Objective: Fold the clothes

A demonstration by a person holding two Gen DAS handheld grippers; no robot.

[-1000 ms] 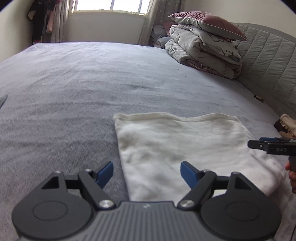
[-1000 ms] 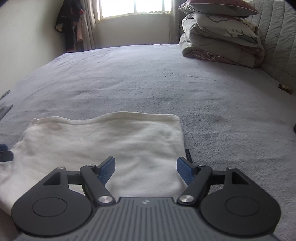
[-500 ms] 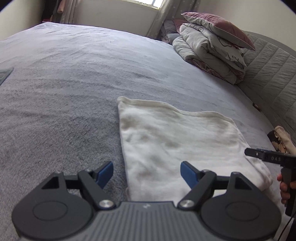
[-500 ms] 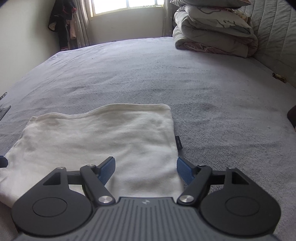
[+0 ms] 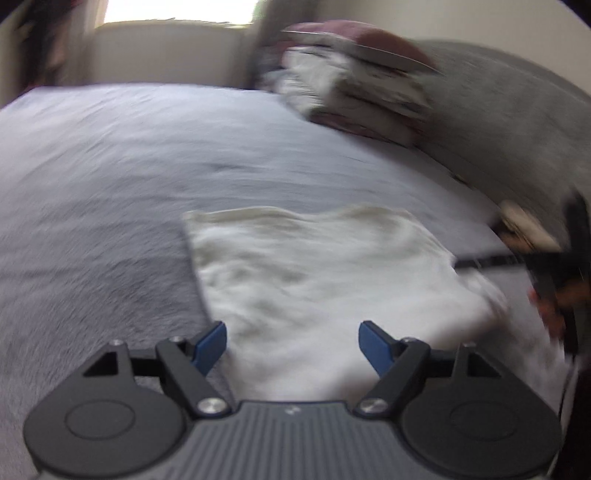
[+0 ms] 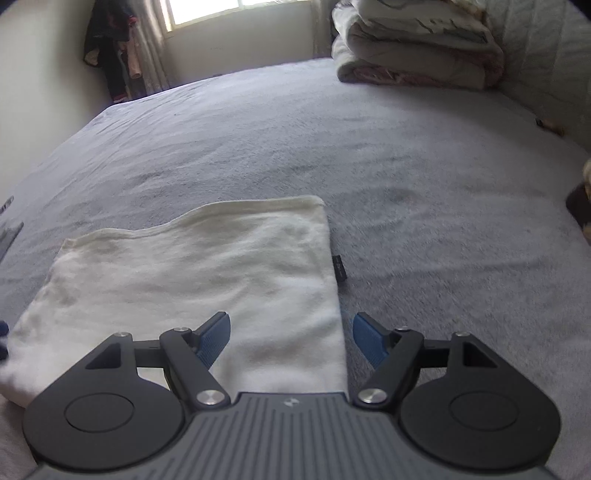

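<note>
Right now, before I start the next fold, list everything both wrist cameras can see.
cloth: one, cream white, flat on the bed just ahead of both grippers
tag: one, dark, at the cloth's right edge
bed: one, grey cover, fills most of both views
bedding pile: one stack, grey, white and maroon, far right corner of the bed
headboard: one, grey quilted, along the right side
window: one, bright, far wall
hanging clothes: a dark bunch, far left corner
small brown item: one, right edge of the bed, too cut off to identify
left gripper: black with blue pads, jaws open over the cloth's left edge
right gripper: same, jaws open astride the cloth's right edge
</note>
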